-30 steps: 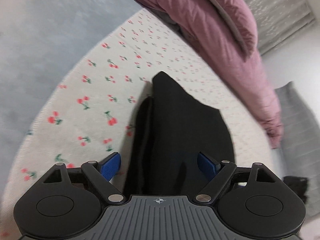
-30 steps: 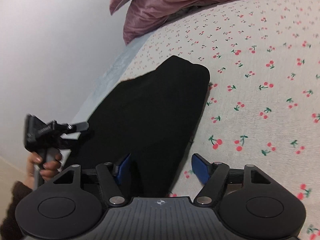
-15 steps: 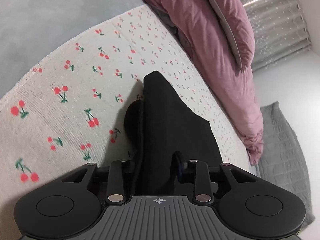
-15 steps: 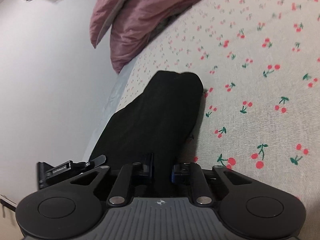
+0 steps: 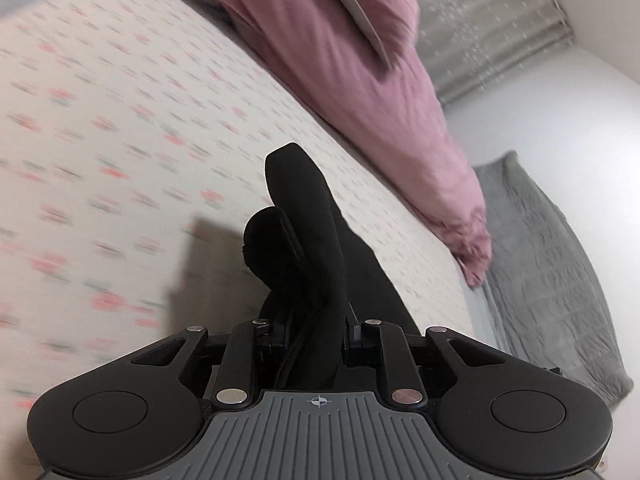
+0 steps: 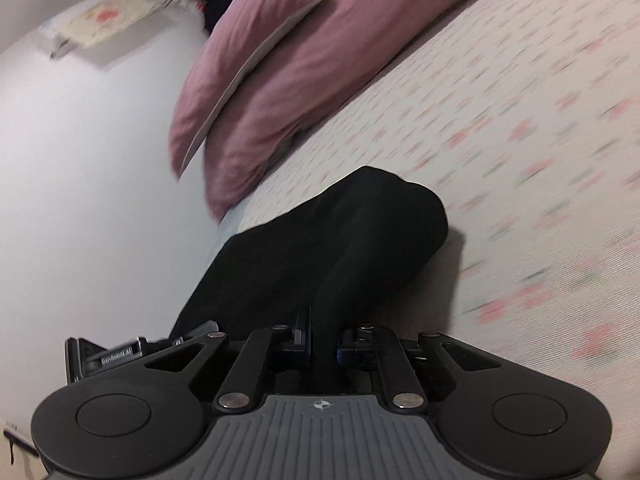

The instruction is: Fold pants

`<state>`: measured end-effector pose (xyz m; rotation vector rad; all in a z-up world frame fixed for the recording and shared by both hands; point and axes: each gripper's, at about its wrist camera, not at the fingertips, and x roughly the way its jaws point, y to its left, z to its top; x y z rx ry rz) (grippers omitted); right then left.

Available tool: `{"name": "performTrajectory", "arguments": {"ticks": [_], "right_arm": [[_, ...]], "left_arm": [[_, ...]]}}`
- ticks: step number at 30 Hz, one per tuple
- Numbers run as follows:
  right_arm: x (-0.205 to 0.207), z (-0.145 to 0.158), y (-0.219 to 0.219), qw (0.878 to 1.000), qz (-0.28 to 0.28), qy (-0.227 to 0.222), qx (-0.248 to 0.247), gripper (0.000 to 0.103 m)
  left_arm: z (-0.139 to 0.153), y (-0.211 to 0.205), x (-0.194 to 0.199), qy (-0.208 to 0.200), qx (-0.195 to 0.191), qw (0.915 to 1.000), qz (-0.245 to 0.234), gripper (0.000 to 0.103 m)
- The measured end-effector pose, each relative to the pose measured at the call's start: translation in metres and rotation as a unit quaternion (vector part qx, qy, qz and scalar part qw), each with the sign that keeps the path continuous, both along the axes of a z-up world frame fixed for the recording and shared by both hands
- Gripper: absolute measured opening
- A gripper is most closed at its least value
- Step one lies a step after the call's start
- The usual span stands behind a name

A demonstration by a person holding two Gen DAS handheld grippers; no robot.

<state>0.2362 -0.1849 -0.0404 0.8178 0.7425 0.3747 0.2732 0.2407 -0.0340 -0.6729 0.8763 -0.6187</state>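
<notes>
Black pants [image 5: 316,232] lie on the cherry-print bedsheet [image 5: 100,160], their near edge lifted and bunched into folds. My left gripper [image 5: 312,332] is pinching that edge, and its jaws are still closing on the cloth. In the right wrist view the pants [image 6: 360,232] rise as a ridge from the sheet into my right gripper [image 6: 324,340], which is shut on another part of the same edge. The left gripper [image 6: 120,354] shows at the lower left there, beside the fabric. The pads of both grippers are buried in black cloth.
A pink duvet [image 5: 360,60] is heaped along the far side of the bed and appears again as a pink duvet [image 6: 300,40] in the right wrist view. A grey blanket [image 5: 540,260] lies past the mattress edge. A white wall [image 6: 80,160] stands close by.
Both grippers went from open around the pants' edge to shut on it. They then swept across the bed with the fabric, which now stands up in folds; the sheet is motion-blurred.
</notes>
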Motion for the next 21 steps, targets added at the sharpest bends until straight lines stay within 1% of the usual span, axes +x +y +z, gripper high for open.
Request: {"name": "performTrajectory", "arguments": {"ticks": [7,11,14,16,18,20,21], "right_arm": [[-0.025,0.013,-0.095,0.996,-0.082,0.012,-0.021,0.011],[-0.029,0.012,-0.134,0.993,-0.118,-0.007,-0.017,0.011],[-0.019,0.012,-0.152,0.99,-0.137,-0.022,-0.008,0.011],[-0.007,0.022,-0.153,0.989,-0.14,-0.05,-0.013,0.012],[0.005,0.03,-0.151,0.986,-0.142,-0.08,-0.03,0.013],[0.017,0.032,-0.152,0.981,-0.16,-0.096,-0.053,0.017],[0.021,0.028,-0.157,0.979,-0.172,-0.095,-0.059,0.023]], "left_arm": [[-0.007,-0.096,0.017,0.006,-0.022,0.9989,-0.042,0.018],[-0.016,-0.133,0.02,0.002,-0.041,0.9984,-0.04,0.018],[-0.02,-0.153,0.028,-0.001,-0.056,0.9978,-0.035,0.018],[-0.02,-0.163,0.035,-0.01,-0.064,0.9974,-0.033,0.018],[-0.019,-0.17,0.044,-0.023,-0.081,0.996,-0.028,0.018],[-0.023,-0.177,0.053,-0.038,-0.091,0.995,-0.018,0.019],[-0.025,-0.178,0.058,-0.049,-0.081,0.9955,-0.008,0.019]]}}
